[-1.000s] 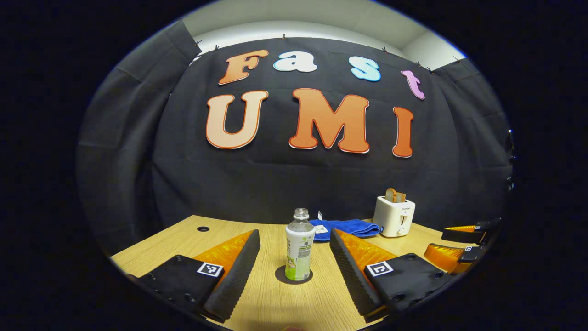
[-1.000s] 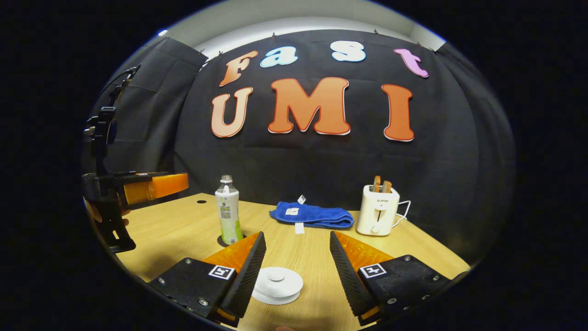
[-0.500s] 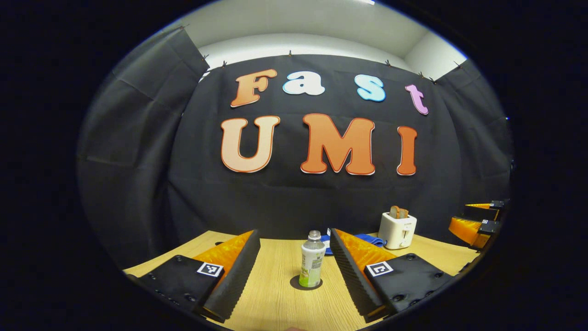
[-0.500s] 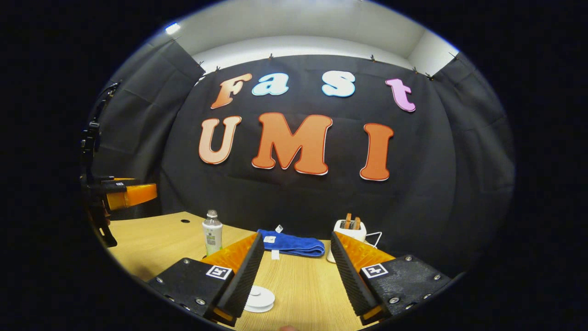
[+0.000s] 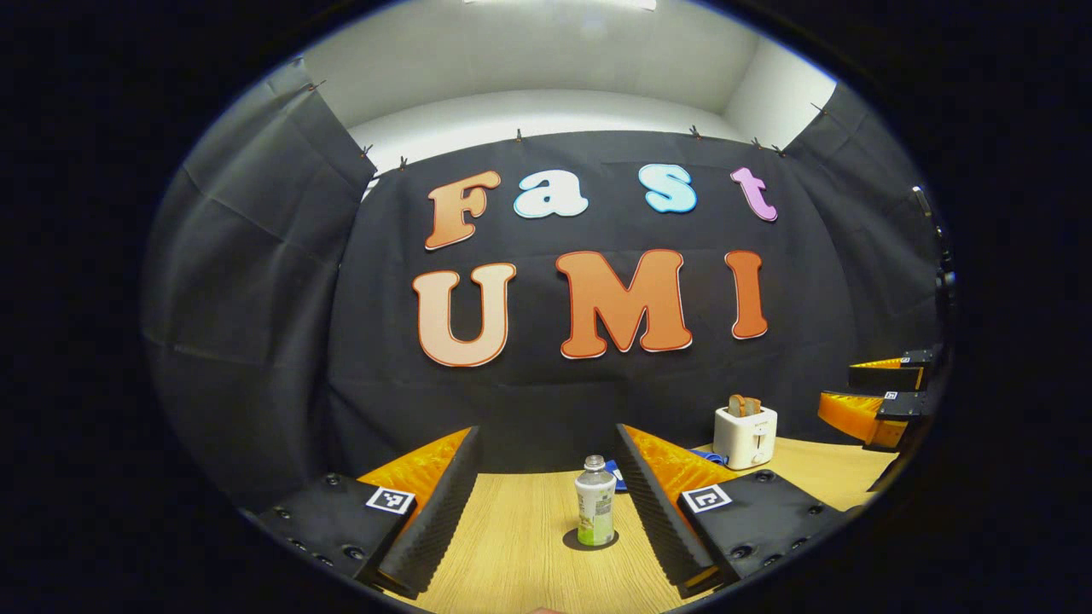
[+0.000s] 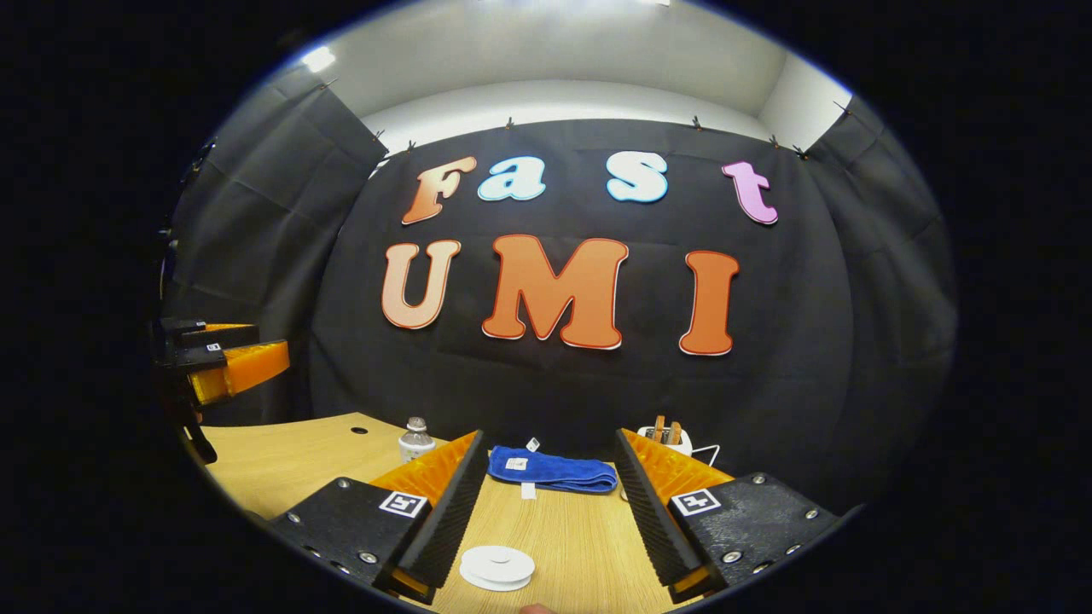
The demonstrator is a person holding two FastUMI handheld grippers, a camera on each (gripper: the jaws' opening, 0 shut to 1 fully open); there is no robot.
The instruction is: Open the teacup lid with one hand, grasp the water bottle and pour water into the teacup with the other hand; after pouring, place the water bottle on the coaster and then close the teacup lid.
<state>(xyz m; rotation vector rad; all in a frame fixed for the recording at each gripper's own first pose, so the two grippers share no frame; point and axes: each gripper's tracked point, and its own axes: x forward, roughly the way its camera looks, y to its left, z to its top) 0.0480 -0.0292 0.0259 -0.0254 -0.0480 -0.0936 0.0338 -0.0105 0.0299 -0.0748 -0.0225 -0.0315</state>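
Observation:
The clear water bottle [image 5: 595,512], uncapped and with a green-and-white label, stands upright on a dark round coaster [image 5: 590,540] on the wooden table [image 5: 512,554]. My left gripper [image 5: 547,431] is open, well back from the bottle, which sits between its fingers' lines. In the right gripper view the white teacup lid [image 6: 497,564] with its small knob lies low between the open fingers of my right gripper [image 6: 549,432], untouched. The cup body under the lid is hidden. The bottle top [image 6: 415,437] peeks from behind one finger.
A white toaster [image 5: 745,424] holding toast stands at the back right, with a folded blue towel [image 6: 553,469] beside it. The right gripper [image 5: 879,392] hangs at the right edge of the left gripper view. The left gripper [image 6: 226,362] hangs at the left of the right gripper view.
Both grippers have drawn back and risen from the table. The bottle and the lid now look smaller and lower. Nothing was grasped or moved.

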